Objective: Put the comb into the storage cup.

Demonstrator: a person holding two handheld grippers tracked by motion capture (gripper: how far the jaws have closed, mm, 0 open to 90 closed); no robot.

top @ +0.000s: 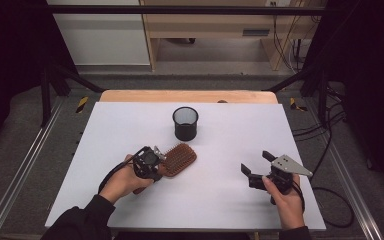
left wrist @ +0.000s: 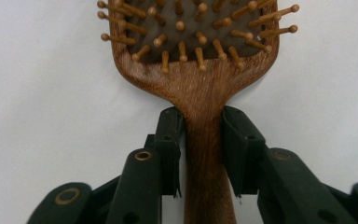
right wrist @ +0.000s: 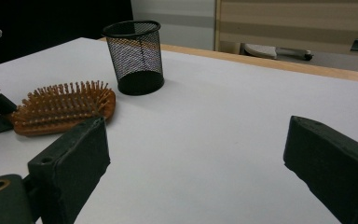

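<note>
A wooden paddle hairbrush (top: 180, 158) lies bristles up on the white table top (top: 130, 125), left of centre. My left gripper (top: 161, 165) is at its handle. In the left gripper view both pads sit against the sides of the handle (left wrist: 205, 154) just below the brush head (left wrist: 200, 88), so the gripper (left wrist: 203, 121) is shut on it. At the right my right gripper (top: 255, 161) is held low over the table, its jaws wide apart with nothing between them (right wrist: 196, 154). The brush (right wrist: 63, 109) lies far to its left.
A black wire-mesh pen cup (top: 185, 123) stands upright behind the brush, near the table's middle (right wrist: 135, 56). A wooden strip (top: 190, 96) borders the far edge. Black frame bars and cables lie on the floor at both sides.
</note>
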